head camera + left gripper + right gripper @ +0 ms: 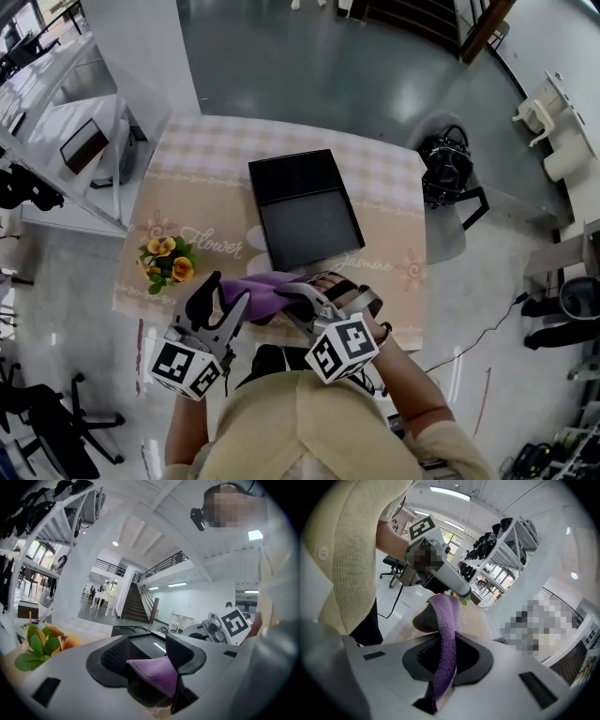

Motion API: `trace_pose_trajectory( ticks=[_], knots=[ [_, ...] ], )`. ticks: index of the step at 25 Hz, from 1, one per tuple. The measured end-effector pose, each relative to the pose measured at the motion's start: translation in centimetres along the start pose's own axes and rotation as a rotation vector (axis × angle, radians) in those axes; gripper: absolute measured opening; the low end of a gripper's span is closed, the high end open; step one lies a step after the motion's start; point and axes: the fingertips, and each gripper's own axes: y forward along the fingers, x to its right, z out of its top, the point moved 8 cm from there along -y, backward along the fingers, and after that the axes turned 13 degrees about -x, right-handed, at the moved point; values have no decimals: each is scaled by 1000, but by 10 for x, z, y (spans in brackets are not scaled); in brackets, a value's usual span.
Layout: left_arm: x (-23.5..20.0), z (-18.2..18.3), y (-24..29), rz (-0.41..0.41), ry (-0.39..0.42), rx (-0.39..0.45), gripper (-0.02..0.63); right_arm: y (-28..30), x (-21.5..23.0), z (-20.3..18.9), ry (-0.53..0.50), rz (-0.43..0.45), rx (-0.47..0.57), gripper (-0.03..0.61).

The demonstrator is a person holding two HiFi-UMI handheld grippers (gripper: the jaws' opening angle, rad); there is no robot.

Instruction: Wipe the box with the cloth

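Note:
An open black box (305, 211) lies in the middle of the table, its lid folded back on the far side. A purple cloth (258, 292) hangs between both grippers just in front of the box, near the table's front edge. My left gripper (230, 289) holds one end; in the left gripper view a purple fold (157, 672) fills the gap between the jaws, with the box (140, 637) just beyond. My right gripper (286, 298) is shut on the other end; in the right gripper view the cloth (446, 639) runs up through the jaws towards the left gripper (436, 569).
A beige patterned tablecloth (206, 169) covers the table. A bunch of orange flowers (167, 262) sits at its front left. A black bag (445, 169) rests on a chair at the right. White shelving (56, 141) stands at the left.

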Motion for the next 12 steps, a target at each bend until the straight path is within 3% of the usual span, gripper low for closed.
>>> trace_pose_trajectory(
  ticks=[3,6,12],
  knots=[
    [-4,6,-8,31,11,10,249,-1,-2,7,53,48,74,57],
    [-8,8,-12,53,8,14,249,8,-7,10,37,61,96,57],
    [-8,-4,-8,56,-10,-4,249,32,-4,-18,-25,-23,21,57]
  ],
)
